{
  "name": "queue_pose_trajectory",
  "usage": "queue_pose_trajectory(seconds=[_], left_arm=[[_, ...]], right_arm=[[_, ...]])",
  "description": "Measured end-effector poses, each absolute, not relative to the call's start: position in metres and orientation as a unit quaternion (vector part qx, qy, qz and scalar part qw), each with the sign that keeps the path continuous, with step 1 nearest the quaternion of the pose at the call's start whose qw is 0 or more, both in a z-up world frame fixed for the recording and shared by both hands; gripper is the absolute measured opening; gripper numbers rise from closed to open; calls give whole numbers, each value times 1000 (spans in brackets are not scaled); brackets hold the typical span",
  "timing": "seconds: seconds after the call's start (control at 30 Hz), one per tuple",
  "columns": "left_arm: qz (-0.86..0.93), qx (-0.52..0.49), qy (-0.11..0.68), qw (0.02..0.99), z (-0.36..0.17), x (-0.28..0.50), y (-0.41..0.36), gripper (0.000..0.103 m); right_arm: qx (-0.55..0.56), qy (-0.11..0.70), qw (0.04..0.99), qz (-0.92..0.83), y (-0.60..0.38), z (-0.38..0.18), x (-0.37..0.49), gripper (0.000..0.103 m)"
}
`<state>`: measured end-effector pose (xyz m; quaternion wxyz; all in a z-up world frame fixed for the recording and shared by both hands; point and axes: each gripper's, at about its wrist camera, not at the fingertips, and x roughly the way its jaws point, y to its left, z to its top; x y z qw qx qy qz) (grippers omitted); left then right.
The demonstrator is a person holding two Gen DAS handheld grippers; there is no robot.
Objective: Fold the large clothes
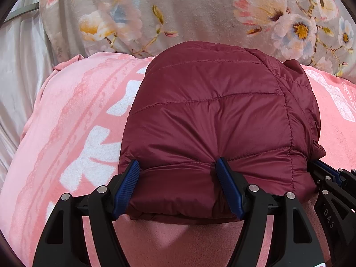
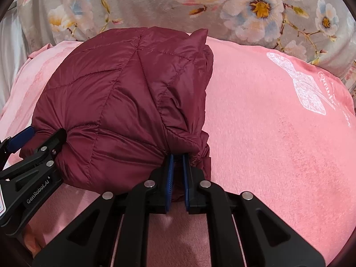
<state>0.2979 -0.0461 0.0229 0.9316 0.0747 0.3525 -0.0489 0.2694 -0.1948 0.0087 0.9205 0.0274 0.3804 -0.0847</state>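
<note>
On the pink blanket [image 1: 73, 120] that covers the bed lies the maroon puffer jacket [image 1: 213, 115], folded into a thick, rounded bundle with its quilted seams running across the top. Beyond it a grey blanket with a flower print [image 1: 200, 11] is bunched along the far side. My left claw [image 1: 178, 187] stands wide, its blue pads pressed into the near edge of the bundle on either side of a fat roll of padding, so the fabric bulges between them and creases at the right pad. My right claw [image 2: 177, 178] is almost closed, its two blue pads nipped on a thin gathered fold at the near right corner of the jacket, where the cloth puckers just above them. Both claws tilt downward toward the bed and sit close beside one another along the same near edge, the left one visible at the left rim of the right wrist view
</note>
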Motion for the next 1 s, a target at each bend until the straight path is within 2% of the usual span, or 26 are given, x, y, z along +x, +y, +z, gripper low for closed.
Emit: queue_pose_trajectory(seconds=[0.23,0.3,0.33,0.37,0.43,0.57,0.63,1.0], left_arm=[[-51,64,344,935,27,295,-44,69],[-52,55,338,938,29,291,-40,75],[-49,47,332,941,31,288,-37,78],[-44,40,328,943,34,283,-34,79],[-45,19,324,945,36,266,-24,80],[-46,4,317,947,38,223,-13,86],[-47,2,318,947,39,199,-11,87],[-50,36,346,936,28,113,-14,87]], right_arm=[[72,370,924,-65,-211,9,264,8],[88,355,928,-65,-216,12,258,13],[95,338,933,-73,-219,16,248,28],[95,327,937,-83,-220,20,240,52],[80,298,946,-100,-218,27,212,69],[55,304,945,-106,-208,24,165,84],[58,307,944,-109,-205,21,141,89],[10,330,937,-115,-168,8,67,91]])
